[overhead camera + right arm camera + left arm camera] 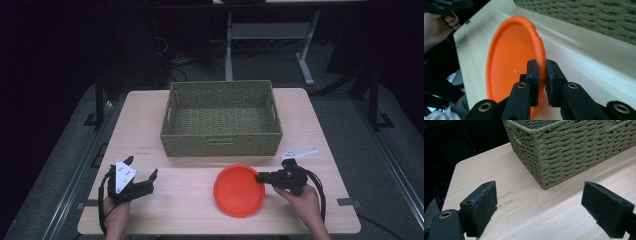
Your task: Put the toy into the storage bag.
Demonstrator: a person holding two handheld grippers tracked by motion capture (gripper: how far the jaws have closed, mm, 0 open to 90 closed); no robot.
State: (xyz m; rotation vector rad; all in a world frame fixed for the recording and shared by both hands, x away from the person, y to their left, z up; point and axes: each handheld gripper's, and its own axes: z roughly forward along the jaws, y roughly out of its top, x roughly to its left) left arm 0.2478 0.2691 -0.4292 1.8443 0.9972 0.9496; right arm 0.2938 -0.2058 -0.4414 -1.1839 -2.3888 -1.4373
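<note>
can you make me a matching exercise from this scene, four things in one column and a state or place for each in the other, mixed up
Things:
1. orange plate
2. woven basket
3. left gripper
4. right gripper

States or places:
A. jaws wide apart, nothing between them
B. empty, at the far middle of the table
C. pinched at its rim
D. jaws closed on a rim

Pairs: 1-C, 2-B, 3-A, 4-D
</note>
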